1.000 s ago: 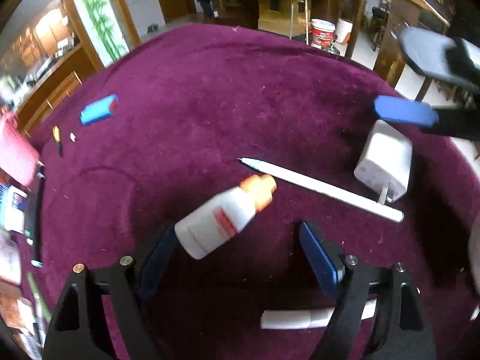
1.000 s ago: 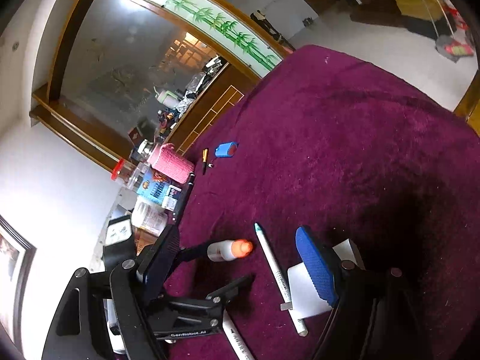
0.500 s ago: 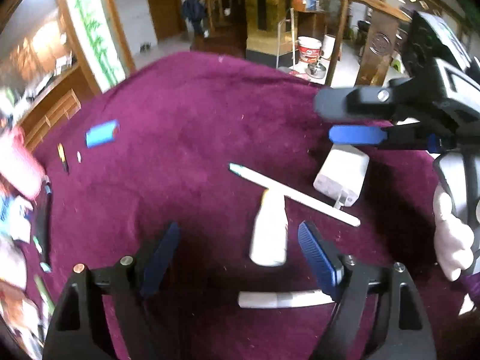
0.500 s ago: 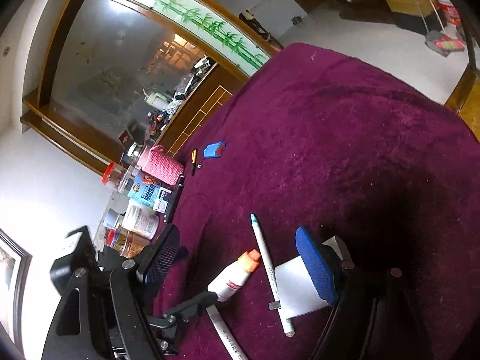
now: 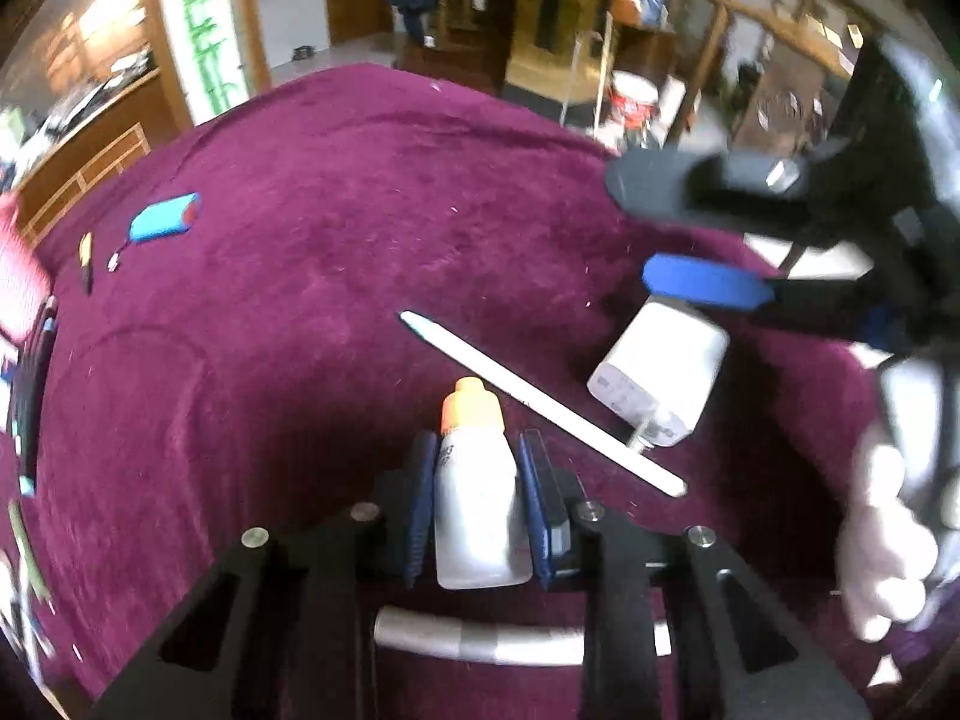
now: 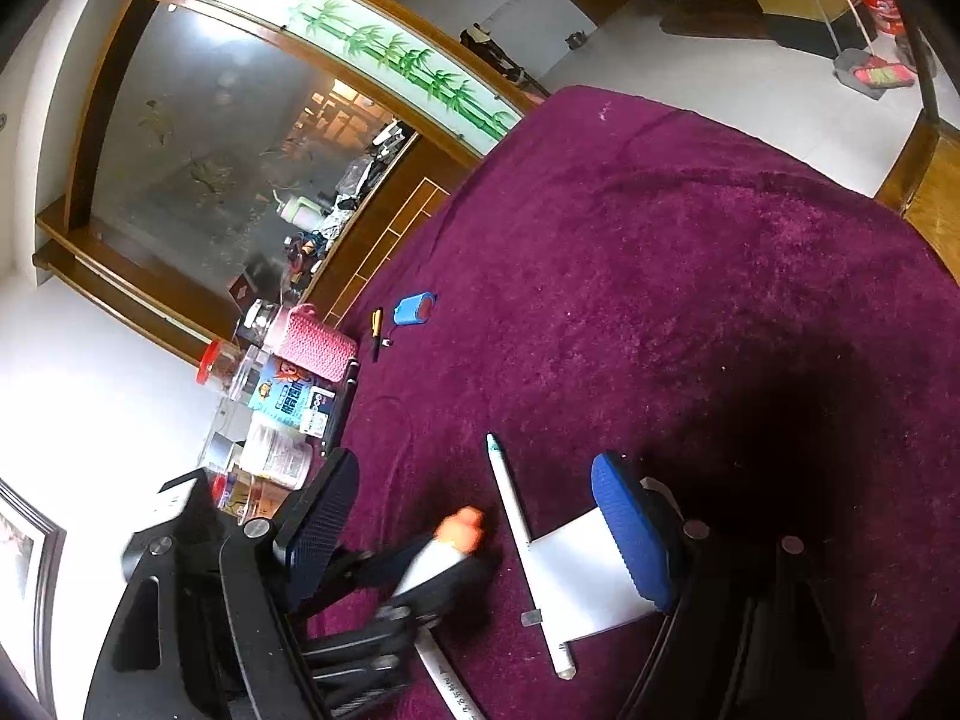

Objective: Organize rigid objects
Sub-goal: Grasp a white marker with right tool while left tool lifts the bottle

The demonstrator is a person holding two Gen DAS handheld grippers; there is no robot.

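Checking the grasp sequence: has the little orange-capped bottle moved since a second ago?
Yes. The bottle lay slanted left of the white pen, cap near it; it has now turned cap-forward and sits clamped in the left claw.

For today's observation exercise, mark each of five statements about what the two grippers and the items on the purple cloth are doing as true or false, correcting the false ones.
1. The left gripper is shut on the white bottle. True.
2. The bottle's cap is blue. False: it is orange.
3. The right gripper is open. True.
4. The white pen lies inside the blue case. False: it lies on the purple cloth, far from the case.
5. The white charger lies beside the pen. True.
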